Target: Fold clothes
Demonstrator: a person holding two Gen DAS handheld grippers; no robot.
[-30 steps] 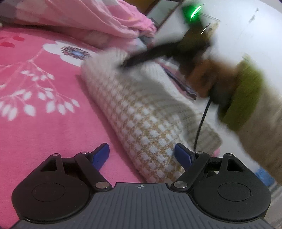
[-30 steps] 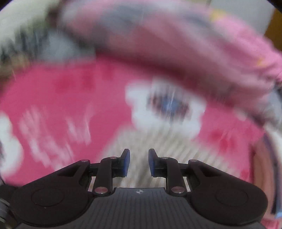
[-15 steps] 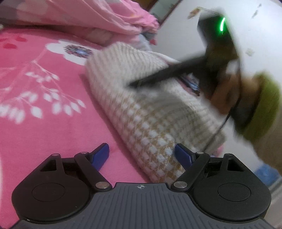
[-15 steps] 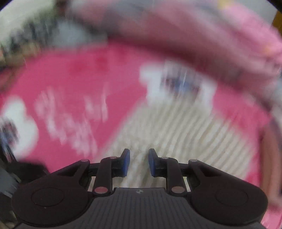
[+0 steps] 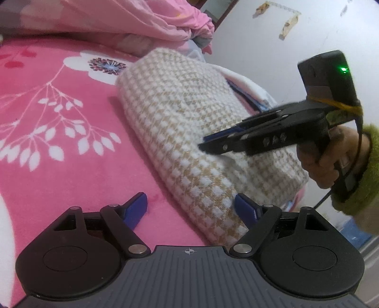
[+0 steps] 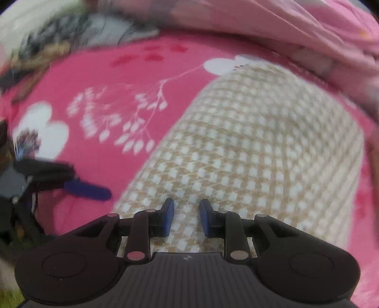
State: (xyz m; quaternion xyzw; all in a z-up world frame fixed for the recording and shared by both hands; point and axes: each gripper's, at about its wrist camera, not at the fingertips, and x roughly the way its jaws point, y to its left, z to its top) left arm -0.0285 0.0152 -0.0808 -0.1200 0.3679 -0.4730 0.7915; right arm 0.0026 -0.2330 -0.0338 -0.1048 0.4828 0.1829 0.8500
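Observation:
A folded garment in a beige and white check [image 5: 180, 123] lies on the pink flowered bedspread [image 5: 59, 147]. My left gripper [image 5: 190, 208] is open wide and low on the bed. The garment's near end lies between its fingers, against the right one. My right gripper [image 5: 206, 143], held by a hand in a green sleeve [image 5: 364, 175], points down at the garment's middle from the right. In the right wrist view my right gripper [image 6: 186, 218] stands just over the garment [image 6: 248, 154], its pads a narrow gap apart with nothing between them. One blue finger [image 6: 87, 190] of the left gripper shows at the left.
A crumpled pale pink quilt [image 5: 118, 21] is piled along the back of the bed. A white cloth with blue stripes [image 5: 251, 92] lies behind the garment near the bed's right edge. Past that edge are a white wall [image 5: 272, 47] and a blue thing on the floor [image 5: 355, 232].
The right gripper has come down and nearer, from over the garment's far end to its middle. In its own view the garment now fills the frame. The left gripper has stayed put, still open.

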